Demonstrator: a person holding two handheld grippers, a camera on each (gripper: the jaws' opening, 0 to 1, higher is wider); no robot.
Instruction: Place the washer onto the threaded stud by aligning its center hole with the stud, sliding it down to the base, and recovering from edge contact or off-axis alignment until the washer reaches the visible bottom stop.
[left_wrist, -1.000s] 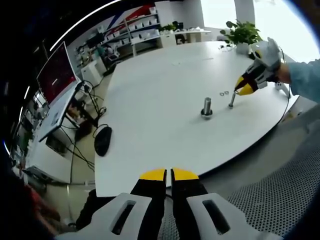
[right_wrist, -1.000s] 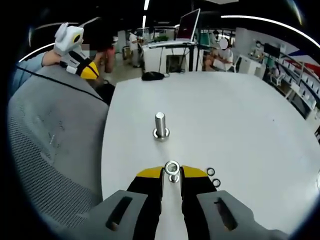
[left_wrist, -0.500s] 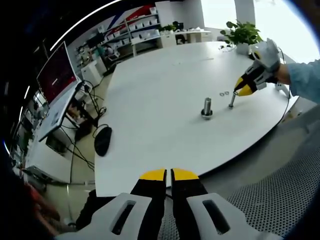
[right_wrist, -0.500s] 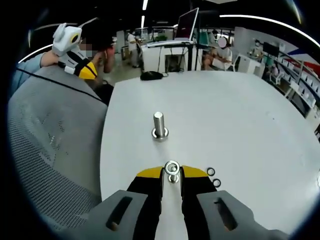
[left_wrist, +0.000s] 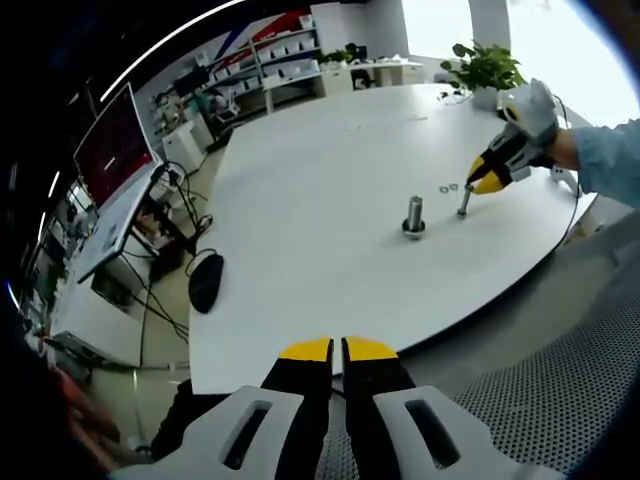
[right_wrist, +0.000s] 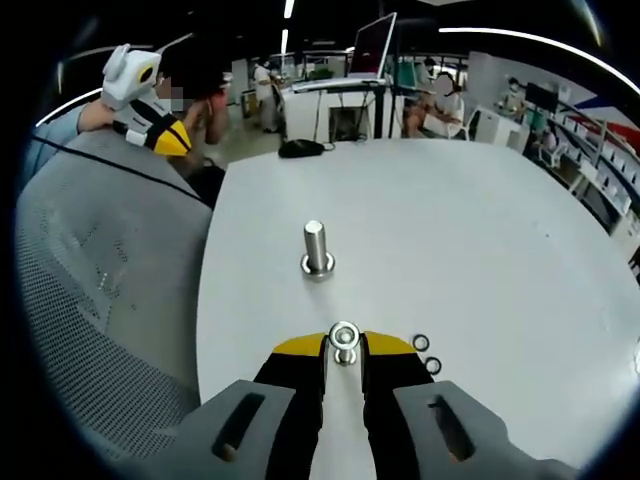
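The right gripper (right_wrist: 343, 345) is closed on a small bolt (right_wrist: 344, 340) standing on the white table (right_wrist: 480, 250), head between the yellow jaw tips. Two washers (right_wrist: 427, 354) lie flat on the table just right of those tips, apart from them. The threaded stud (right_wrist: 317, 249) stands upright farther ahead. The left gripper (left_wrist: 342, 349) is held off the table edge, jaws together, gripping nothing.

white table (right_wrist: 480, 240) | upright stud (right_wrist: 316, 248) | small bolt (right_wrist: 344, 341) | two washers (right_wrist: 426, 354)
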